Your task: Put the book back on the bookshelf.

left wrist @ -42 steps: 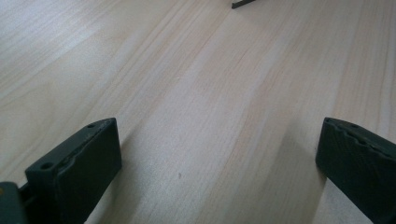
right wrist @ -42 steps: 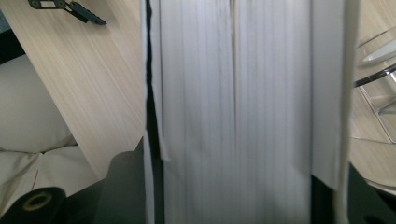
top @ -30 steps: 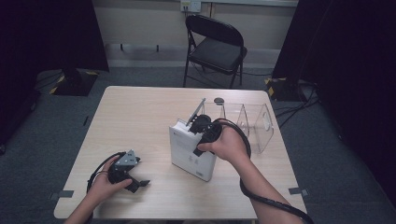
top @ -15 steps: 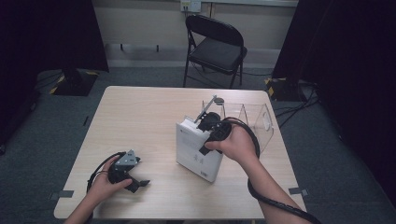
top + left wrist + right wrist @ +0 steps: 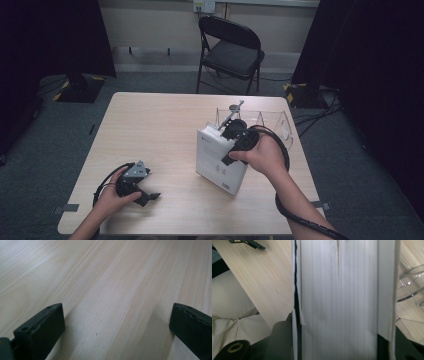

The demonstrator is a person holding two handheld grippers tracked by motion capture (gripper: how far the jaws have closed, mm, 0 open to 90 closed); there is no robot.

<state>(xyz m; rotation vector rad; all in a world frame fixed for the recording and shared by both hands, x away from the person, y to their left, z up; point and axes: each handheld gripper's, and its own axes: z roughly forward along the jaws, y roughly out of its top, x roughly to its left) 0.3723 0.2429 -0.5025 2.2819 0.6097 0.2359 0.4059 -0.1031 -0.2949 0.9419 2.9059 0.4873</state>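
Note:
A thick white book (image 5: 215, 162) is held tilted above the right half of the table (image 5: 150, 130), my right gripper (image 5: 229, 144) shut on its upper edge. In the right gripper view the book's page edges (image 5: 339, 297) run up between the two jaws, whose pads press both covers. Just behind the book stands a clear plastic divider rack (image 5: 272, 122), also seen at the right in the right gripper view (image 5: 412, 282). My left gripper (image 5: 147, 196) rests on the table near the front left. Its jaws (image 5: 117, 327) stand wide apart over bare wood with nothing between them.
A black folding chair (image 5: 232, 47) stands beyond the table's far edge. Cables lie on the floor at the right. The person's light trousers (image 5: 232, 305) show below the near table edge. The left gripper (image 5: 247, 243) lies far off in the right gripper view.
My right gripper has carried the white book to the right and a little up, closer to the clear rack. The left gripper has stayed in place.

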